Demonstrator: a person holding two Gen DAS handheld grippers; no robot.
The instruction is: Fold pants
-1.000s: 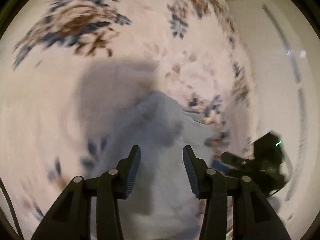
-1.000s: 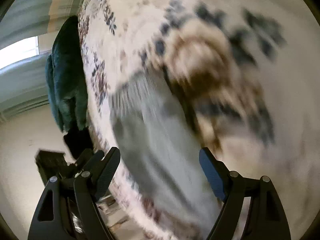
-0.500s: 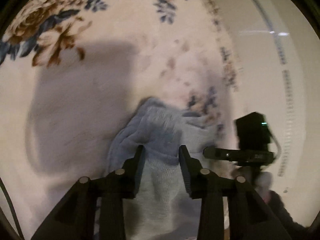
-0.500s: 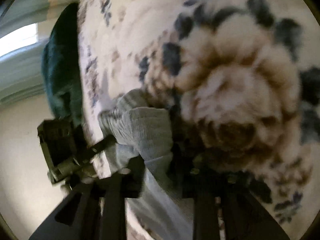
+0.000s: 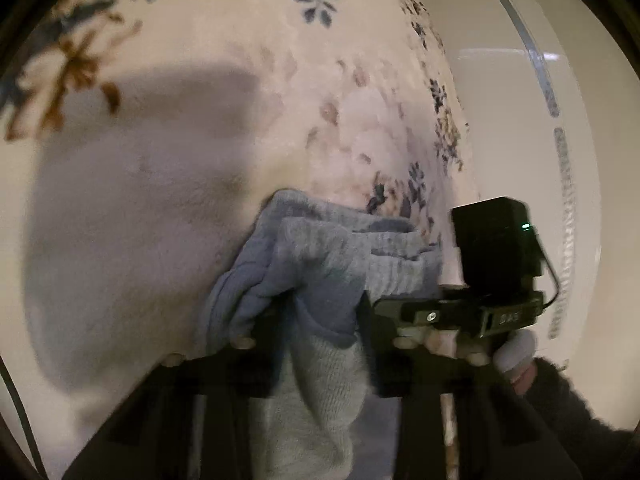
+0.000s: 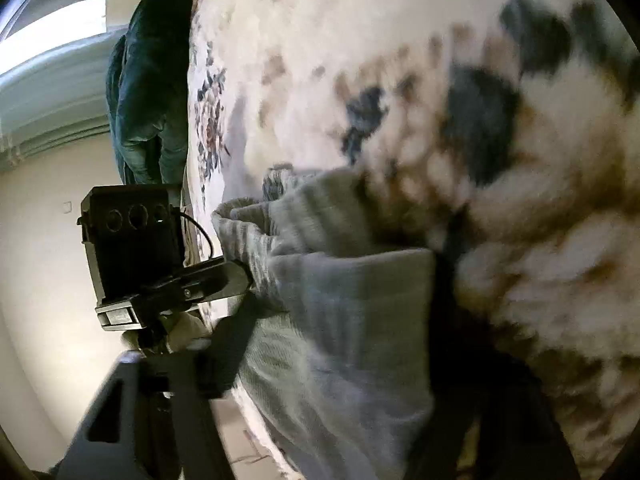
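Both tongs are clamped on the gray pants (image 5: 320, 264): left tongs (image 5: 320, 312) and right tongs (image 6: 340, 320) pinch one bunched end, side by side. The pants hang toward 6 o'clock at the floral bed (image 5: 160, 200) edge.

No legible text, faint white marking on the other gripper's black mount (image 5: 508, 317) too blurred to read, pale label on the mount (image 6: 120, 317) unreadable

There was one pair of grey pants (image 5: 320, 264), two grippers, one floral blanket (image 5: 168, 216), one teal garment (image 6: 144, 92).
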